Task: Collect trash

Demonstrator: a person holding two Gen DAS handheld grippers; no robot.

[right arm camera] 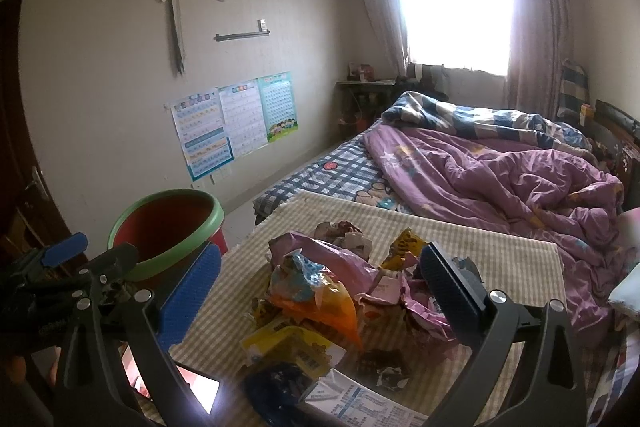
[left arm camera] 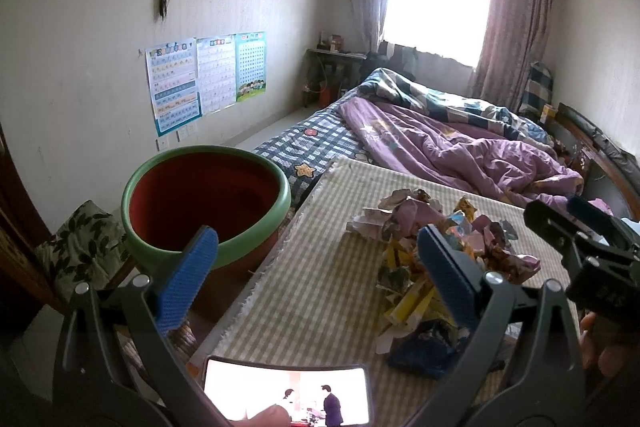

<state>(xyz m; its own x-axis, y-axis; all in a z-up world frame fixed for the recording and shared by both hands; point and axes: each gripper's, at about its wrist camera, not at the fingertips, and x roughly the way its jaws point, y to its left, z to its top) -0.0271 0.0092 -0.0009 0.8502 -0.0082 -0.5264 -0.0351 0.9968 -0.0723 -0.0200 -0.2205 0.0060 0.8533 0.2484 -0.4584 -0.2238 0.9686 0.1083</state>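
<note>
Both your left tongs [left arm camera: 316, 267] and right tongs [right arm camera: 320, 281] hang apart, empty. The trash pile [right arm camera: 340, 291] sits mid-tabletop [left arm camera: 304, 267], the bin [left arm camera: 206, 201] at ten o'clock. Grab loosely and slick wrappers may slip; swing low and you could knock the phone [left arm camera: 286, 393] off the near edge

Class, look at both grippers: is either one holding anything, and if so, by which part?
Nothing is held. The left gripper and the right gripper are both open, above the trash pile on the checked cloth.
</note>
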